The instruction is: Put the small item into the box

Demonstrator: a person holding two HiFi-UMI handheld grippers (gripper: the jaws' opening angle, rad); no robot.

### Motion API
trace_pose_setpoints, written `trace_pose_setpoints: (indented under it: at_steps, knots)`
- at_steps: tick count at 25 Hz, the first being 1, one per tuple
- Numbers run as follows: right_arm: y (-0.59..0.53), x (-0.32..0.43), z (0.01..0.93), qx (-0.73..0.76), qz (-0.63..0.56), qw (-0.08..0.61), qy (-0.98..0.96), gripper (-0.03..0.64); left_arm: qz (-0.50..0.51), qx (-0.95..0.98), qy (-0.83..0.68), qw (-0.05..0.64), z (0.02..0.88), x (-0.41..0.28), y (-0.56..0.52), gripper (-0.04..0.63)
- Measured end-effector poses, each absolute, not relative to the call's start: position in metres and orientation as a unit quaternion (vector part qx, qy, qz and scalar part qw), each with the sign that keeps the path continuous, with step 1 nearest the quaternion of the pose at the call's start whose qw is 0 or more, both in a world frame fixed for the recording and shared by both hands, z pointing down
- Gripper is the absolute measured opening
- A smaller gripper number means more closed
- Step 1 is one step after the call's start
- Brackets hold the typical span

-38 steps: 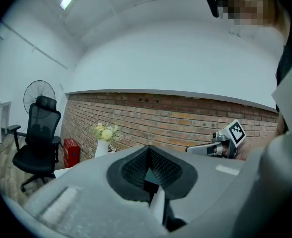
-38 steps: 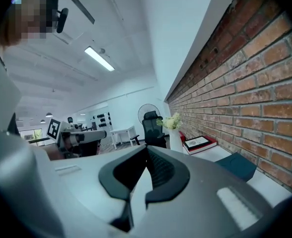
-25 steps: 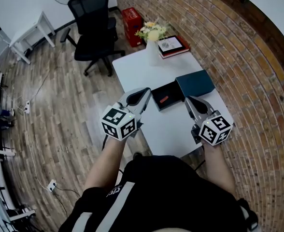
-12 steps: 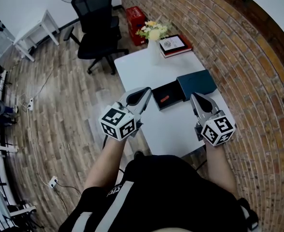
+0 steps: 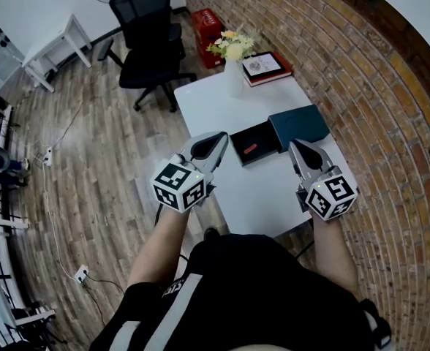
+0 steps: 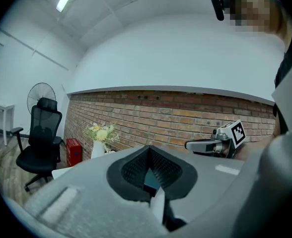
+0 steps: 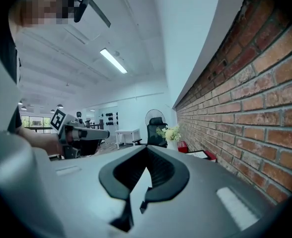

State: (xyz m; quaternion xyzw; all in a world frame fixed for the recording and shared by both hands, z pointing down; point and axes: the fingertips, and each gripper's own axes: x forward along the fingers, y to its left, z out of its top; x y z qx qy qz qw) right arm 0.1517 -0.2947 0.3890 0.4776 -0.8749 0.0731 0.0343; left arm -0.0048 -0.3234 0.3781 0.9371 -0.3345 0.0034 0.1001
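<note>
Left hand-held gripper (image 5: 221, 137) and right hand-held gripper (image 5: 295, 148), both clenched and empty, flank the open black box (image 5: 265, 134) on the desk (image 5: 215, 101); small red item (image 5: 249, 150) lies inside, long axis crosswise, seemingly nearer the left tip.

Brick wall (image 5: 361, 64), wood floor (image 5: 91, 167), black chair (image 5: 145, 28)

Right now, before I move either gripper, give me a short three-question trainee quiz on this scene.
1. True or false: the small red item lies inside the open black box.
2. What lies just right of the box? A teal lid; B laptop; C mug.
3. Fill in: the left gripper and right gripper are both ____, holding nothing.
Key: 1 true; 2 A; 3 shut.
</note>
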Motion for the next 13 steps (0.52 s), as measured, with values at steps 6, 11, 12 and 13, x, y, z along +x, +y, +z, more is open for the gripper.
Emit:
trace_pose_setpoints:
  at_steps: [6, 11, 12, 13]
  knots:
    - [-0.2943, 0.146, 0.386, 0.471, 0.066, 0.033, -0.879, -0.002, 0.002, 0.937, -0.334, 0.099, 0.3775, -0.0066, -0.3232, 0.006]
    - [-0.291, 0.1429, 0.3861, 0.47, 0.063, 0.033, -0.88, -0.002, -0.002, 0.938, -0.329, 0.105, 0.3766, -0.0071, -0.3214, 0.007]
    - [-0.2901, 0.1425, 0.3856, 0.47, 0.062, 0.032, -0.88, -0.002, -0.002, 0.939, -0.328, 0.105, 0.3766, -0.0068, -0.3207, 0.007]
    - [-0.2892, 0.1421, 0.3852, 0.469, 0.06, 0.032, -0.88, -0.002, -0.002, 0.939, -0.327, 0.106, 0.3766, -0.0065, -0.32, 0.008]
